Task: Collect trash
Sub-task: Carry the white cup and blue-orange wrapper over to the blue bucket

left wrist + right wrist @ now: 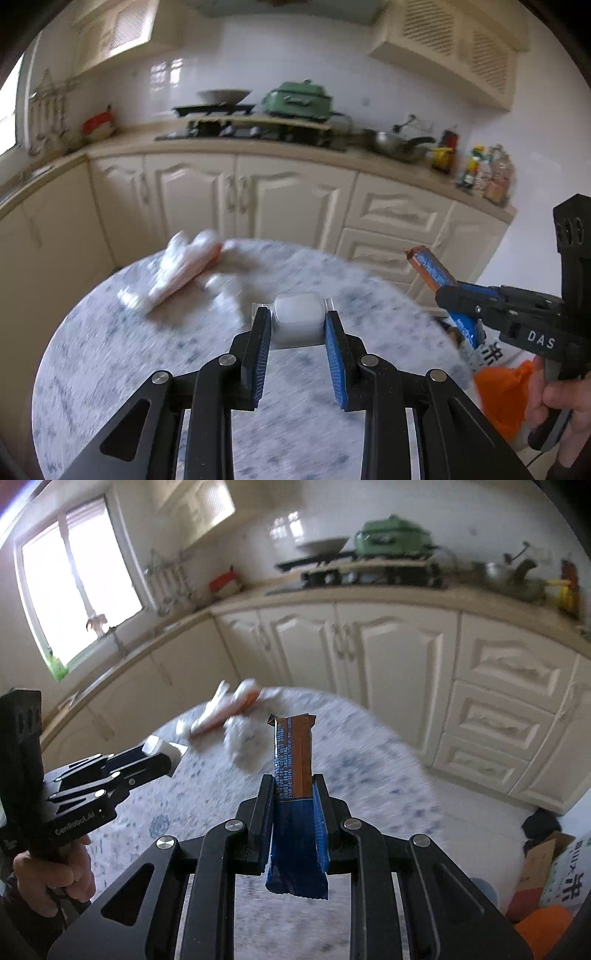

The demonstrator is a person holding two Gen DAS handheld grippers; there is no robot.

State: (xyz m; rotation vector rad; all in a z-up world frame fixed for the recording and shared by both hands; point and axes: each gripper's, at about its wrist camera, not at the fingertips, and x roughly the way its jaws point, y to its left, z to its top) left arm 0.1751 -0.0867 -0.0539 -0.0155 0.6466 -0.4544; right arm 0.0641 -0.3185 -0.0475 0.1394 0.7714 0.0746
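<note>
My left gripper (297, 319) is shut on a small white plastic cup (297, 319), held above the round marble table (110, 369). Seen from the right wrist view, the same left gripper (162, 760) carries the white cup (166, 751) at the left. My right gripper (293, 786) is shut on a blue and orange snack wrapper (293, 760) that sticks up between its pads. In the left wrist view the right gripper (454, 291) holds that wrapper (430, 266) at the right. A white and orange wrapper (184, 269) (225, 709) and crumpled white paper (243, 742) lie on the table's far side.
Cream kitchen cabinets (240, 195) and a counter with a stove and a green pot (299, 99) run behind the table. An orange bag (502, 398) and a printed white bag (569, 882) sit on the floor to the right, beside a cardboard box (539, 864). A person's hand (51, 875) grips each handle.
</note>
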